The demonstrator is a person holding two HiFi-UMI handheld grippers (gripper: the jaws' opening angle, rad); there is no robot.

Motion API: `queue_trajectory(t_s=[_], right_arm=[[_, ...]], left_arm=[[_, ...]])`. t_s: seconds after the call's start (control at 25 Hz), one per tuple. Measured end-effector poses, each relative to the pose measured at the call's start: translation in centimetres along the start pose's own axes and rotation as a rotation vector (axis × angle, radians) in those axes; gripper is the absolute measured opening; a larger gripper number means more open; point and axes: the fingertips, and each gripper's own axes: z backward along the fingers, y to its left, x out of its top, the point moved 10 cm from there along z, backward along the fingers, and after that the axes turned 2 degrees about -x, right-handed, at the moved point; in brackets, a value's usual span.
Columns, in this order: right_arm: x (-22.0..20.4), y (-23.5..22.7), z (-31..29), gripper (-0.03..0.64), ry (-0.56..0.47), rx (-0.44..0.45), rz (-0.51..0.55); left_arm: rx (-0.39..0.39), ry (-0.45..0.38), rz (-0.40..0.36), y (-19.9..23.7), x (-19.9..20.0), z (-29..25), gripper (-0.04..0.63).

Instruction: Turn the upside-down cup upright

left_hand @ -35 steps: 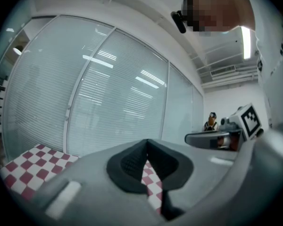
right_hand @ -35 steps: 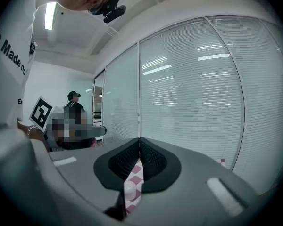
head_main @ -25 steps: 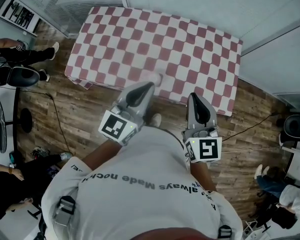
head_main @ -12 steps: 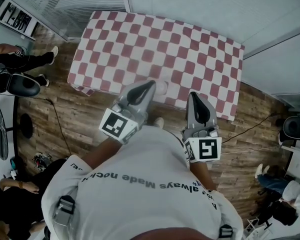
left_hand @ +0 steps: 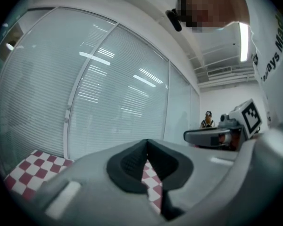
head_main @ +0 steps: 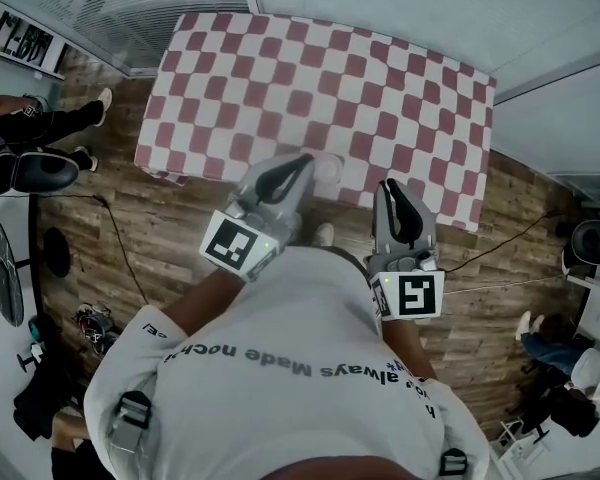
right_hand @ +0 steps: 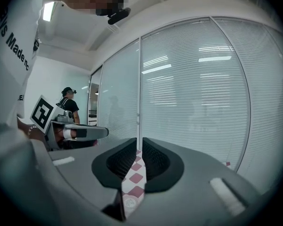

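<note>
A pale cup (head_main: 328, 167) stands on the red-and-white checked table (head_main: 380, 78), close to its front edge; I cannot tell which way up it is. My left gripper (head_main: 305, 159) is level and shut, with its tips just left of the cup and nothing between its pads (left_hand: 132, 166). My right gripper (head_main: 388, 186) reaches the table's front edge, right of the cup. Its jaws are opening to a narrow slit (right_hand: 137, 157) with nothing pressed between them. Through that slit I see the checked cloth and a small pale round thing (right_hand: 130, 202), maybe the cup.
Glass walls with blinds (right_hand: 198, 93) stand behind the table. People (head_main: 40, 118) and a dark chair (head_main: 35, 173) are on the wooden floor to the left, more people (head_main: 570, 388) at the right. A cable (head_main: 500, 253) runs across the floor.
Both grippers have moved forward together and now reach the table's front edge. The left tips have come up beside the cup.
</note>
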Motion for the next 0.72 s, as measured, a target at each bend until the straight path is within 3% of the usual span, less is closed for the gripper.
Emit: queue_trajectory(t_s=[0.48, 0.72], right_arm=[[-4.5, 1.2, -1.3, 0.109, 0.097, 0.045, -0.017], [-7.2, 1.8, -2.1, 0.156, 0.144, 0.065, -0.026]], left_arm=[[-0.020, 0.023, 0.031, 1.3, -3.3, -0.3, 0.003], [-0.020, 0.076, 0.029, 1.6, -5.8, -0.3, 0.003]])
